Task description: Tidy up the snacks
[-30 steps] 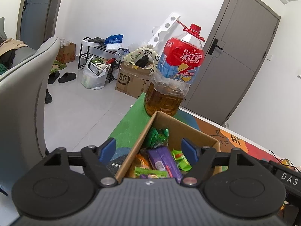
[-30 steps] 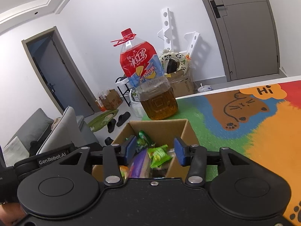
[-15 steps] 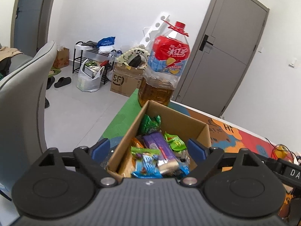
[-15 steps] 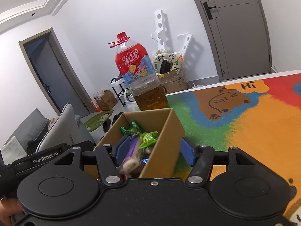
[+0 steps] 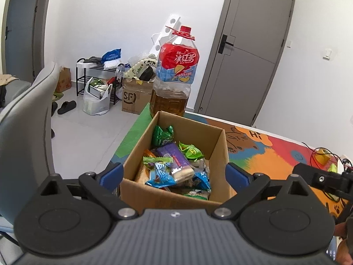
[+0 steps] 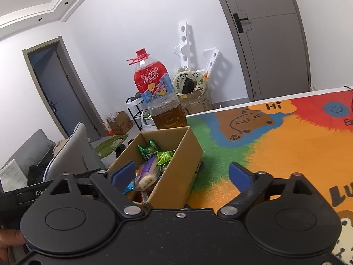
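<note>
An open cardboard box [image 5: 220, 145] stands on the colourful mat near the table's left edge, filled with several wrapped snacks: green packets [image 5: 162, 133], a purple pack [image 5: 174, 158], a blue packet [image 5: 161, 175]. It also shows in the right wrist view [image 6: 181, 165]. My left gripper [image 5: 174, 174] is open and empty, its fingertips either side of the box's near end. My right gripper [image 6: 182, 175] is open and empty, its fingers astride the box's near right corner.
A large iced-tea bottle [image 5: 174, 81] stands just behind the box, also seen in the right wrist view [image 6: 158, 101]. A grey chair [image 5: 26, 119] is left of the table. The cartoon mat [image 6: 286, 143] stretches right. Cables lie at the far right [image 5: 322, 156].
Both grippers have pulled back and risen away from the box and opened wider. The box now looks farther off and more of its contents show.
</note>
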